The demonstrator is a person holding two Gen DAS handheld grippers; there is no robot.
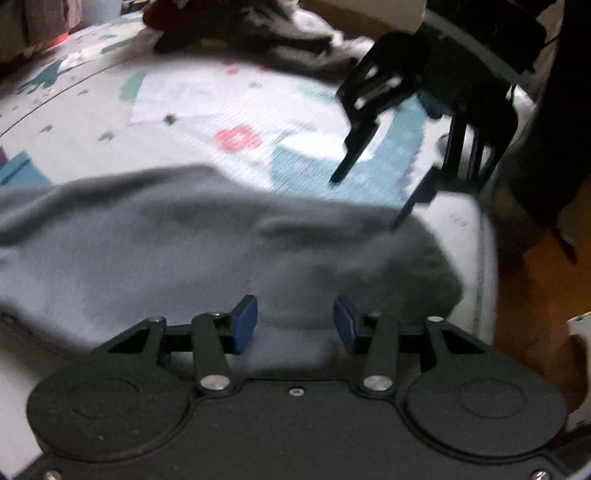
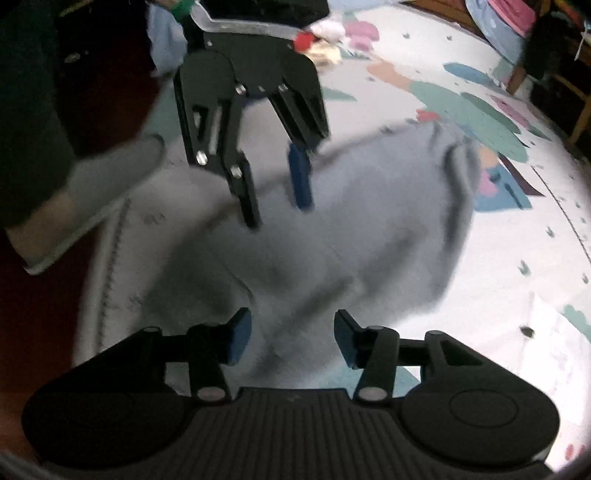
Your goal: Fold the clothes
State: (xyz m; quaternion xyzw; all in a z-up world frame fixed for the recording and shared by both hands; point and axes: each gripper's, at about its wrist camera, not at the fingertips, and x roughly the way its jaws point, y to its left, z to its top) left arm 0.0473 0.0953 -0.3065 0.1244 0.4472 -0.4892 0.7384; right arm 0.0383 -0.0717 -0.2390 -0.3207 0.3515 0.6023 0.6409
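Both claws, left gripper [image 1: 295,325] and right gripper [image 2: 293,338], gape empty above grey garment [image 1: 177,243] on patterned mat [image 1: 236,107].

Motion blur softened the grey garment [image 1: 177,251] across the middle of the left wrist view, and its left part ran off the frame's left edge. The right tool [image 1: 365,199], at upper right there, was smeared, its lower fingertip lost against the cloth. In the right wrist view, the left tool [image 2: 279,210] was blurred at upper centre. A dark heap of clothes [image 1: 240,33] along the top edge was too indistinct to identify.
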